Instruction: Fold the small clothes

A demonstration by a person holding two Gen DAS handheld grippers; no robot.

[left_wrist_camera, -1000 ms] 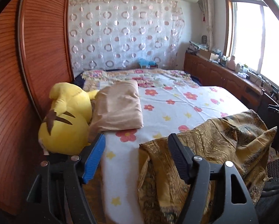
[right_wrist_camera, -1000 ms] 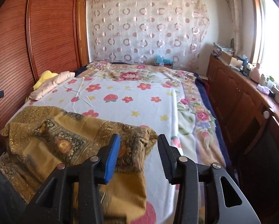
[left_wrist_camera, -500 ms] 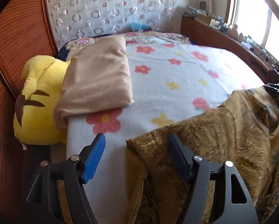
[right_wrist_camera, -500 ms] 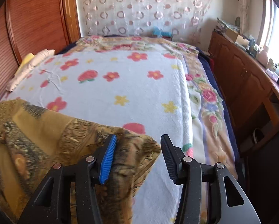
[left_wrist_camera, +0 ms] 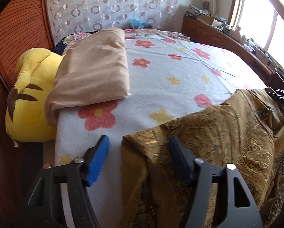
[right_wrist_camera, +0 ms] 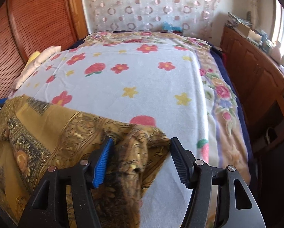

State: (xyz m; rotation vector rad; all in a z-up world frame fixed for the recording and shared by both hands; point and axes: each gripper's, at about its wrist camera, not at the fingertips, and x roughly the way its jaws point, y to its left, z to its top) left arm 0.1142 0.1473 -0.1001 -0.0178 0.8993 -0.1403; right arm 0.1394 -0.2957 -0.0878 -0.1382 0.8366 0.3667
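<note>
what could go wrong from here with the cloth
The gold cloth lies at the bed's near edge and hangs over it, so it may slide off.

The right gripper, jaws just opened, has only a bunched corner between them; a grab might catch extra layers.

The left gripper, jaws just narrowed, straddles a loose edge and may miss it.

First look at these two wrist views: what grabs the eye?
The gold patterned cloth draped over the near edge of the bed, with the left gripper and right gripper each open around a corner of it. Next, the big yellow plush toy wedged at the bed's left side under a beige pillow. The flowered white blanket fills the rest.
</note>
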